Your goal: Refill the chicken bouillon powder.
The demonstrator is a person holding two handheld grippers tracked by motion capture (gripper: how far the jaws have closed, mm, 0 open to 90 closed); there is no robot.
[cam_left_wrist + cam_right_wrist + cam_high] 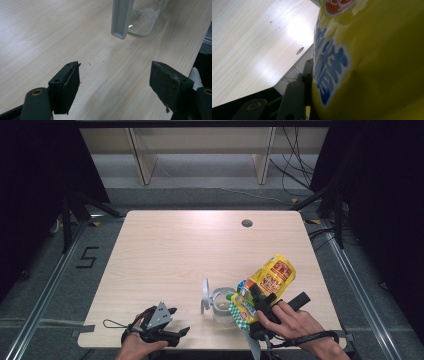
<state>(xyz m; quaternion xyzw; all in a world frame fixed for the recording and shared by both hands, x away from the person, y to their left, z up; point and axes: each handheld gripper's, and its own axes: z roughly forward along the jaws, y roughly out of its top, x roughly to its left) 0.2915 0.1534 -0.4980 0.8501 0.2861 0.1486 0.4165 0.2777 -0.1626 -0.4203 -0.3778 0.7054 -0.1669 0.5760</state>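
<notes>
Your right gripper (259, 311) is clamped on the yellow bag (265, 285), tilted with its lower end at the mouth of the clear jar (222, 306), near the front edge of the table (165, 250); contact there appears likely but is hard to confirm. The jar's grey lid (205, 295) stands open. Your left gripper (167, 320) rests near the front edge, jaws wide apart, nothing between them.

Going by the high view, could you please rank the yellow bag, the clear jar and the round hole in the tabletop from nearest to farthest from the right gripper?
1. The yellow bag: held in the right gripper, tilted over the jar.
2. The clear jar: just left of that gripper, near the table's front edge, its grey lid standing open.
3. The round hole: far off, near the table's back edge.
</notes>
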